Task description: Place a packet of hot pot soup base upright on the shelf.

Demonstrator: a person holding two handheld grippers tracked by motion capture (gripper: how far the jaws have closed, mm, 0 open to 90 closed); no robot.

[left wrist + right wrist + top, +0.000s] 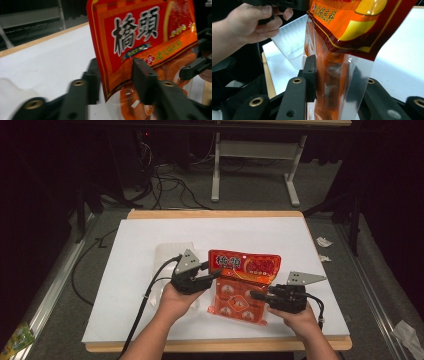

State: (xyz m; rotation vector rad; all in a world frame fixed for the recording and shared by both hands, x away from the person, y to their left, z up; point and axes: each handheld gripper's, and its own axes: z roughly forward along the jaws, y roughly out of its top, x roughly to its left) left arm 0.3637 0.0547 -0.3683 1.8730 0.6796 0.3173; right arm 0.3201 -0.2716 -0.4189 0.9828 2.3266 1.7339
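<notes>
Red and orange snack pouch (pixel 242 285) sits at the centre of the high view, over a white sheet (pixel 135 240) that covers a wooden table (pixel 215 214). Its long axis runs from the upper middle of the frame down toward the lower middle, tilted slightly. The printed red header with large white characters points toward the top of the frame; the clear lower part, showing round orange packets inside, points toward the bottom edge.

The left gripper (pixel 212 272), held in the person's left hand (pixel 175 300), is at the pouch's left edge, just below the header. In the left gripper view its two black jaws stand on either side of the pouch (pixel 140 42), narrowly apart with the packet edge between them, so it appears to be gripping the pouch.

The right gripper (pixel 256 295), held in the right hand (pixel 300 317), reaches in from the lower right of the high view to the pouch's clear lower part. In the right gripper view its jaws press against both faces of the clear plastic (pixel 337 75), clamped on the pouch.

A clear plastic bag (pixel 167 257) lies on the sheet to the left of the pouch, partly under the left gripper.
</notes>
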